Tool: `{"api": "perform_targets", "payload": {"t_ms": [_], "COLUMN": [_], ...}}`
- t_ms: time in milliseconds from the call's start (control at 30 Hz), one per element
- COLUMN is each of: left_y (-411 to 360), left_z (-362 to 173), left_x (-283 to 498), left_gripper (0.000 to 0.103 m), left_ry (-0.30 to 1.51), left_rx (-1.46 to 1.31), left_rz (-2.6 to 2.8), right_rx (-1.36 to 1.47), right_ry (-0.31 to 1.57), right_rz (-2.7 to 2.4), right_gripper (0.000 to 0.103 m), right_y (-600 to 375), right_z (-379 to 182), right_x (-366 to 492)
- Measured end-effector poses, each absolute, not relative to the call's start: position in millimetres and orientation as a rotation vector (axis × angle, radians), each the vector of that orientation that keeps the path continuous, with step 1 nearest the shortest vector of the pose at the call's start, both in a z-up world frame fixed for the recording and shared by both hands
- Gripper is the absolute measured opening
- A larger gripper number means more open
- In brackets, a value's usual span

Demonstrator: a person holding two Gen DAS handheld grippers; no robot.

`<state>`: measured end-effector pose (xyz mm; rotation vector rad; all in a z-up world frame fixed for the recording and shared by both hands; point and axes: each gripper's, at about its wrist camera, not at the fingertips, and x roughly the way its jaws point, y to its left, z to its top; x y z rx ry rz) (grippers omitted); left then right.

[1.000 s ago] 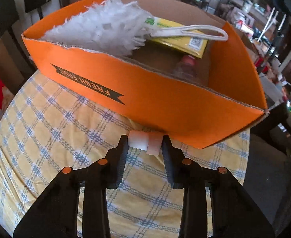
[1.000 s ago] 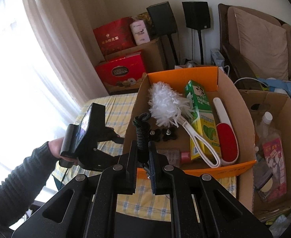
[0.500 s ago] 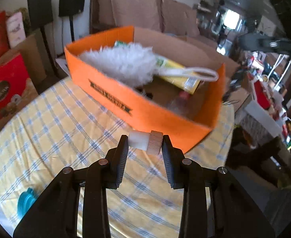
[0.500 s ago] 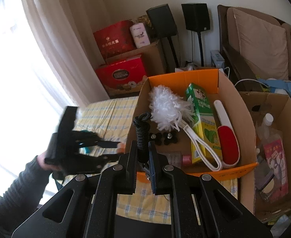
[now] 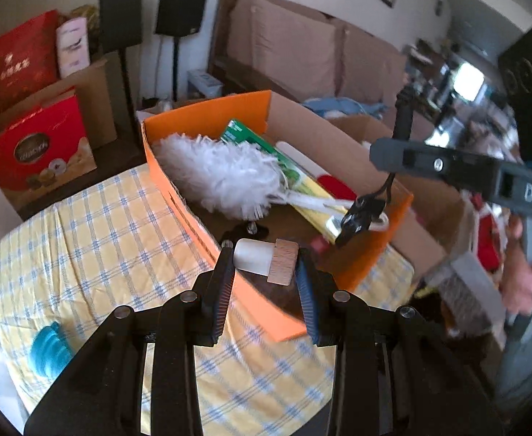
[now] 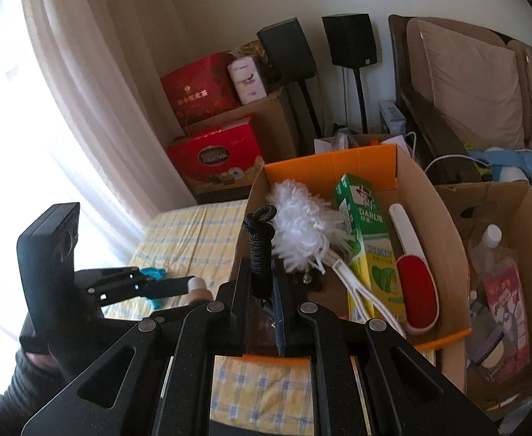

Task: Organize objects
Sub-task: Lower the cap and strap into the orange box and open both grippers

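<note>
Both grippers loaded, hovering over the orange cardboard box (image 5: 207, 243).

Our left gripper (image 5: 264, 261) pinches a small white cylinder with wooden cap (image 5: 266, 261) above the near wall, likely for dropping inside; our right gripper (image 6: 266, 283) is clamped on a black braided cord (image 6: 259, 250), dangling over the white fluffy duster (image 6: 302, 232).
</note>
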<state>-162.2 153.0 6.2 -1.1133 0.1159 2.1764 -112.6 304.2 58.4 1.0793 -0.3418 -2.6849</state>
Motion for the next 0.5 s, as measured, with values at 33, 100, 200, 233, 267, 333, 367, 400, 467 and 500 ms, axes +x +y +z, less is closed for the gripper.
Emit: {"api": "perform_targets", "payload": {"t_ms": [33, 100, 200, 233, 267, 333, 367, 400, 467, 500], "left_y": [156.4, 161.5, 171.2, 174.1, 177.6, 183.4, 186.0, 188.5, 192.0, 193.8], "left_z": [4.3, -0.3, -9.4, -12.4, -15.9, -21.4, -24.2, -26.8, -30.2, -31.7], "left_x": [-165.5, -170.4, -180.7, -181.7, -183.8, -186.6, -187.8, -188.9, -189.4, -189.6], "left_gripper": [0.032, 0.031, 0.032, 0.032, 0.032, 0.032, 0.032, 0.032, 0.032, 0.032], "left_ry": [0.099, 0.071, 0.041, 0.046, 0.056, 0.076, 0.088, 0.097, 0.110, 0.121], "left_rx": [-1.116, -1.120, -1.140, -1.148, -1.158, -1.167, -1.172, -1.177, -1.182, -1.188], "left_rz": [2.192, 2.216, 2.220, 2.225, 2.227, 2.237, 2.242, 2.247, 2.258, 2.262], "right_rx": [1.084, 1.105, 1.137, 1.155, 1.164, 1.188, 1.202, 1.216, 1.234, 1.242], "right_ry": [-0.340, -0.341, -0.361, -0.376, -0.387, -0.416, -0.425, -0.429, -0.431, -0.435], "right_rz": [-2.687, -2.690, -2.687, -2.683, -2.678, -2.667, -2.662, -2.658, -2.656, -2.658], "right_gripper": [0.009, 0.009, 0.009, 0.009, 0.009, 0.009, 0.009, 0.009, 0.009, 0.009], "right_y": [303.9, 304.0, 306.3, 307.9, 309.8, 312.9, 314.0, 315.0, 317.0, 318.5], "right_z": [57.0, 50.3, 35.9, 28.8, 24.3, 13.2, 7.9, 2.2, -5.7, -9.6], "right_x": [-115.9, -125.1, -137.9, -142.8, -145.2, -151.5, -154.7, -157.4, -160.6, -162.3]}}
